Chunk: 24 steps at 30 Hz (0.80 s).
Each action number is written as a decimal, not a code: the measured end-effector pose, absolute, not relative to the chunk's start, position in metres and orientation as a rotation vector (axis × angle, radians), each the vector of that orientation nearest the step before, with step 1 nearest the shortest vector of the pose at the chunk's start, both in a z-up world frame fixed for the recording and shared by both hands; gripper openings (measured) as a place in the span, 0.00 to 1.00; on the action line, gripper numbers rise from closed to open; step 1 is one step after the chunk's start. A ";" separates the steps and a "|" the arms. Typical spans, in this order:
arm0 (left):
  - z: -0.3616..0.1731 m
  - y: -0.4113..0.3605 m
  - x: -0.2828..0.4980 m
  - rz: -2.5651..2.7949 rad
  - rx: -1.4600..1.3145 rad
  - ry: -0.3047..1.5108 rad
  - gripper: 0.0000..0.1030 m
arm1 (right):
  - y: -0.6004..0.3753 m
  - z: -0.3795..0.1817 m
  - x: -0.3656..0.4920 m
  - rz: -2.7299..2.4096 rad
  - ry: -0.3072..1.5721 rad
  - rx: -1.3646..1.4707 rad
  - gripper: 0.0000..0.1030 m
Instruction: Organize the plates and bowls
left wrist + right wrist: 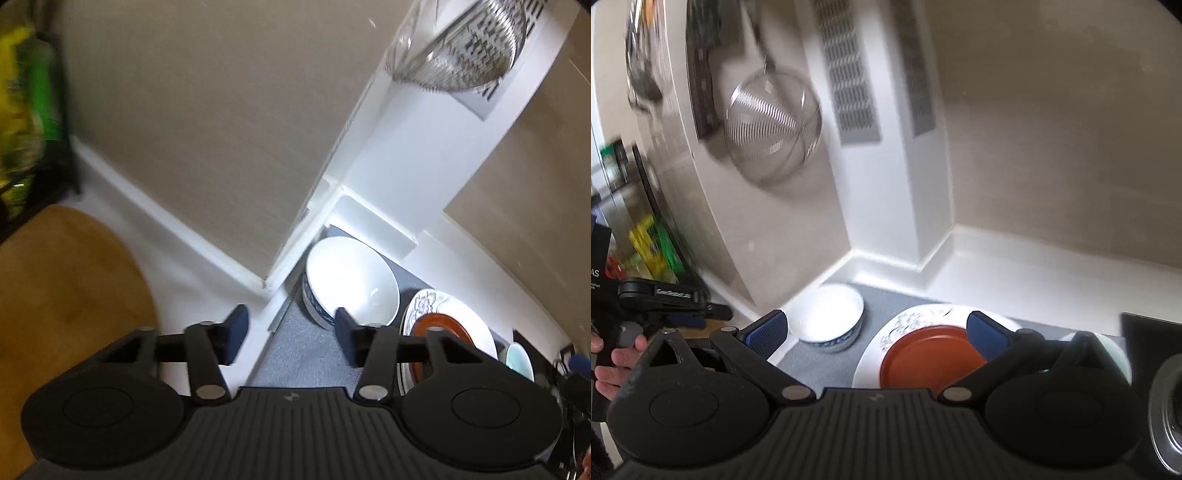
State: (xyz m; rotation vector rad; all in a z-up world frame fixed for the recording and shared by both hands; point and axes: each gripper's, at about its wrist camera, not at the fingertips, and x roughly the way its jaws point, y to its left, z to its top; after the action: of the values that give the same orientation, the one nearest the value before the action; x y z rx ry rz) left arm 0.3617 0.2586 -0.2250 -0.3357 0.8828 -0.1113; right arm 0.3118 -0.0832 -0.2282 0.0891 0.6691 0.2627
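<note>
Left gripper hangs spread and empty, near the white bowl in the far corner of the grey mat. To its right, an orange plate rests on a floral plate, likely stacked to save room. Right gripper also gapes, holding nothing

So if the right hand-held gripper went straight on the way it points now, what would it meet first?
Most likely the brown plate lying on the white flowered plate. The right hand-held gripper is open and empty, and its line runs between the white bowl and that stack, though depth is hard to judge.
</note>
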 end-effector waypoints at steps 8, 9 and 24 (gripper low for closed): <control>-0.259 0.249 0.398 -0.281 -0.310 0.950 0.27 | -0.022 -0.246 0.352 0.332 0.757 0.003 1.00; -0.261 0.249 0.403 -0.297 -0.322 0.954 0.27 | -0.018 -0.248 0.356 0.337 0.763 -0.002 1.00; -0.290 0.243 0.449 -0.269 -0.362 1.042 0.20 | -0.002 -0.318 0.453 0.322 0.942 -0.028 0.43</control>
State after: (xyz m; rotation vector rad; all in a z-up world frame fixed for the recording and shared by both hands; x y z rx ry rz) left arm 0.4494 0.2430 -0.2901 -0.3615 1.0423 -0.2690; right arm 0.4527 -0.0022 -0.3180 -0.0279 0.9420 0.3218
